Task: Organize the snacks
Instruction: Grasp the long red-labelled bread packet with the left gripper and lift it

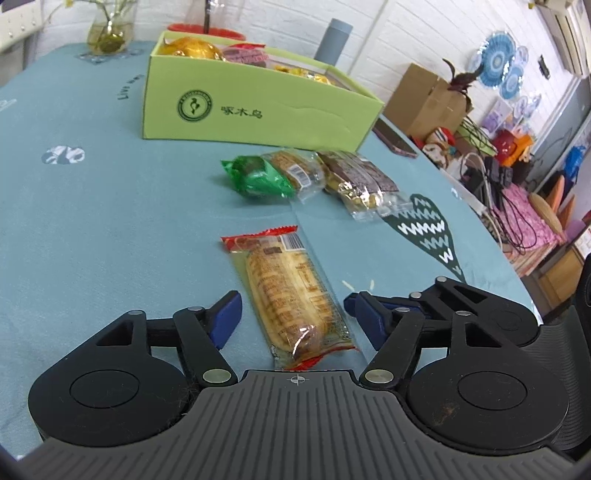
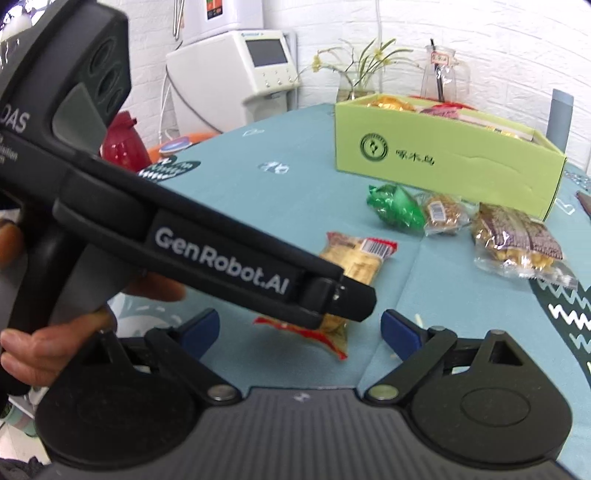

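Note:
A long biscuit packet with red ends (image 1: pixel 291 295) lies flat on the teal tablecloth (image 1: pixel 110 221), between the open fingers of my left gripper (image 1: pixel 293 314), which do not touch it. In the right wrist view the same packet (image 2: pixel 351 262) is partly hidden behind the left gripper's black body (image 2: pixel 221 258). My right gripper (image 2: pixel 301 328) is open and empty, low over the table behind it. A green box (image 1: pixel 258 107) holding several snacks stands beyond. A green packet (image 1: pixel 258 177), a clear biscuit packet (image 1: pixel 299 170) and a brown-labelled packet (image 1: pixel 362 181) lie before the box.
A grey cylinder (image 1: pixel 334 40) and a vase with flowers (image 1: pixel 107 33) stand behind the box. A dark phone (image 1: pixel 395 138) lies at the box's right. The table's right edge drops to cluttered cardboard boxes (image 1: pixel 424 99) and cables. A white machine (image 2: pixel 236 74) stands behind the table.

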A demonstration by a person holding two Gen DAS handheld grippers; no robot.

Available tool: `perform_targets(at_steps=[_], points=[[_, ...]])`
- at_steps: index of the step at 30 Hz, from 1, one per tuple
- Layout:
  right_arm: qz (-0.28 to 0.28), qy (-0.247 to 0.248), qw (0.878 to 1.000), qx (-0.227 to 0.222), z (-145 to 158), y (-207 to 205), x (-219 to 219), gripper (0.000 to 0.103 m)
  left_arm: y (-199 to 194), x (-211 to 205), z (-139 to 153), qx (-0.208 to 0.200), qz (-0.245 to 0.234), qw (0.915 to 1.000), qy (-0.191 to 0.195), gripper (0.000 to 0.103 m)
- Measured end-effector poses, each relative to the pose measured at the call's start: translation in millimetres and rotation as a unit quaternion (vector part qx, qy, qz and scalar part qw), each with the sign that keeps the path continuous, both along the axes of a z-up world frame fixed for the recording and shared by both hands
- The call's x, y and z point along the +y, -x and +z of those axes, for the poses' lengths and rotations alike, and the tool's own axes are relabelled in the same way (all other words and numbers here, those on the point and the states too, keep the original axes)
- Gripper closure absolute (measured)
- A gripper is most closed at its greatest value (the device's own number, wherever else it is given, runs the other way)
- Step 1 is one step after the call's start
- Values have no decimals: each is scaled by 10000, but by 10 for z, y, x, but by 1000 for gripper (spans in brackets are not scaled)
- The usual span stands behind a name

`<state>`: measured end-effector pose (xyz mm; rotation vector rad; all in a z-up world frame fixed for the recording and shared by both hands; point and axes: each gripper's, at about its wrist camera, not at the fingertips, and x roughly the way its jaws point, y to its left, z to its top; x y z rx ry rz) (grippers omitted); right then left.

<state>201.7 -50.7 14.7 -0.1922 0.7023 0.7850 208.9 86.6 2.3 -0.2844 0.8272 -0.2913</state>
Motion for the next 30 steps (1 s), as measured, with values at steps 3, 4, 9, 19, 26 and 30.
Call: perform_targets(at_steps=[3,4,9,19,26,30], points=[[16,38,10000,-80,-23,-19,53,10,-48,23,-5,46,27,10000,37,48],[13,68,10000,-60,-49,-38,75,10,-75,28,-24,106,47,9999,33,49],[-2,267,9994,-201,-95,-48,135,9,-104,-4,-30,90,108,9999,-96,49],[-103,220,9994,-233,-72,-12,119,16,-92,-30,-47,-3,74,9998,-183,49],[-393,-20,9981,-483,177,-126,84,38,-145,-97,199,-258,33,9993,-254,80],[-397,-127,9933,-1080,557,-525,136,37,-525,-42,638,-771,34,9968,-220,80]])
